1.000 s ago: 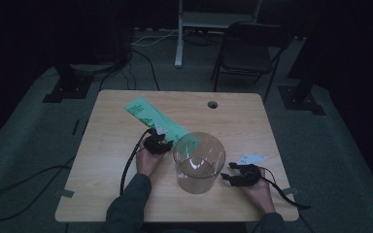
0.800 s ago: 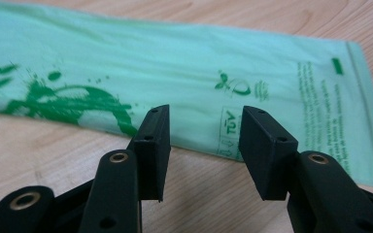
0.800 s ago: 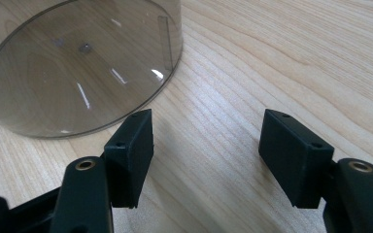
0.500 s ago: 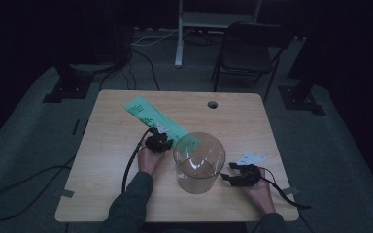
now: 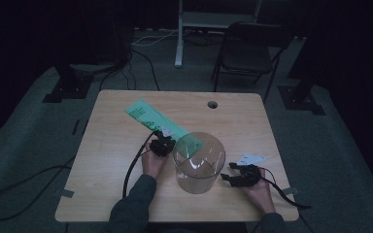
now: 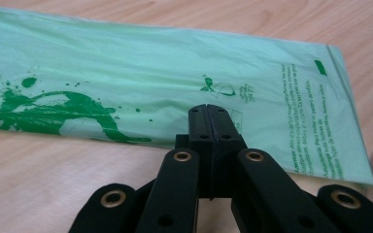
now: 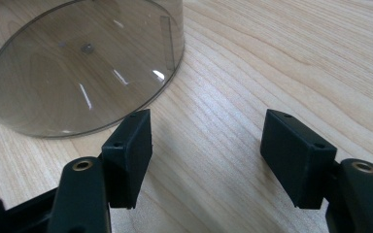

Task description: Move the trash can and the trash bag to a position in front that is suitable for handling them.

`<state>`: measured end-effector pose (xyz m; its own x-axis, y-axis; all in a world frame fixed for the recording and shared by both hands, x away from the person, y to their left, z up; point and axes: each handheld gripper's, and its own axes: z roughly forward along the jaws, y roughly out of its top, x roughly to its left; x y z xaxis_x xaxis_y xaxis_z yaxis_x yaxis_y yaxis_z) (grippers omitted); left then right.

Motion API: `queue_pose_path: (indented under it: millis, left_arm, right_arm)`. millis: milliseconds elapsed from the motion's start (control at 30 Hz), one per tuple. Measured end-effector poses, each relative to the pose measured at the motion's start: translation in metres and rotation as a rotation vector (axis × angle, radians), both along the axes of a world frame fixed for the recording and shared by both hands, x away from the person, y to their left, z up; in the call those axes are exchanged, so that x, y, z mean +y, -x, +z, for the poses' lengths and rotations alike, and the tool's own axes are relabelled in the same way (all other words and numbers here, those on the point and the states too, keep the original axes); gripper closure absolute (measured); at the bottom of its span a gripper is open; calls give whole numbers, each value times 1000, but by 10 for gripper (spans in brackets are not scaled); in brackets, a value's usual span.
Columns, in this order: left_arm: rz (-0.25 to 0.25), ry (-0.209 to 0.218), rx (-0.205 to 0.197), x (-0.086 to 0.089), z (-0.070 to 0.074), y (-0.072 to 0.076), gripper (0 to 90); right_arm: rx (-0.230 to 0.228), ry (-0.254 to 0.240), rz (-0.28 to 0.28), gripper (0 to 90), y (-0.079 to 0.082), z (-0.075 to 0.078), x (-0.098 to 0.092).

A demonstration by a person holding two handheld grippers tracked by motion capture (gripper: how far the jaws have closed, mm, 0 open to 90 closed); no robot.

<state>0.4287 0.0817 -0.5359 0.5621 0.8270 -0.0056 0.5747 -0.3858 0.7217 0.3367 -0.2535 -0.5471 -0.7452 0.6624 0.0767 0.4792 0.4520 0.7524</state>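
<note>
The left gripper (image 6: 208, 114) has just been closing and its jaws now meet at the near edge of the green bag (image 6: 175, 82), apparently pinching that edge to lift it off the worktop (image 5: 116, 145). The right gripper (image 7: 206, 150) waits with jaws wide and empty just beside the clear container (image 7: 77, 63), probably ready to steady it.

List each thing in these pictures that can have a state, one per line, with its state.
Bag: flat on the table, folded shut, edge pinched.
Bin: upright, open-topped, empty.
Left gripper: fingers just closed, shut on the bag's edge.
Right gripper: open, nothing between its fingers.
Chair: unoccupied.
</note>
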Motion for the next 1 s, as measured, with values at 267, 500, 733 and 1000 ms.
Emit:
queue_pose_path:
  millis: [267, 500, 733, 1000]
  left_arm:
    - [-29, 49, 23, -6, -5, 12, 899]
    - [-51, 72, 34, -7, -5, 21, 849]
    - [32, 28, -7, 7, 2, 9, 664]
    - [169, 1, -21, 31, 4, -15, 581]
  right_arm:
    - [0, 0, 0, 349, 0, 0, 0]
    - [0, -4, 1, 349, 0, 0, -1]
    - [0, -6, 1, 349, 0, 0, -1]
    - [2, -8, 2, 349, -1, 0, -1]
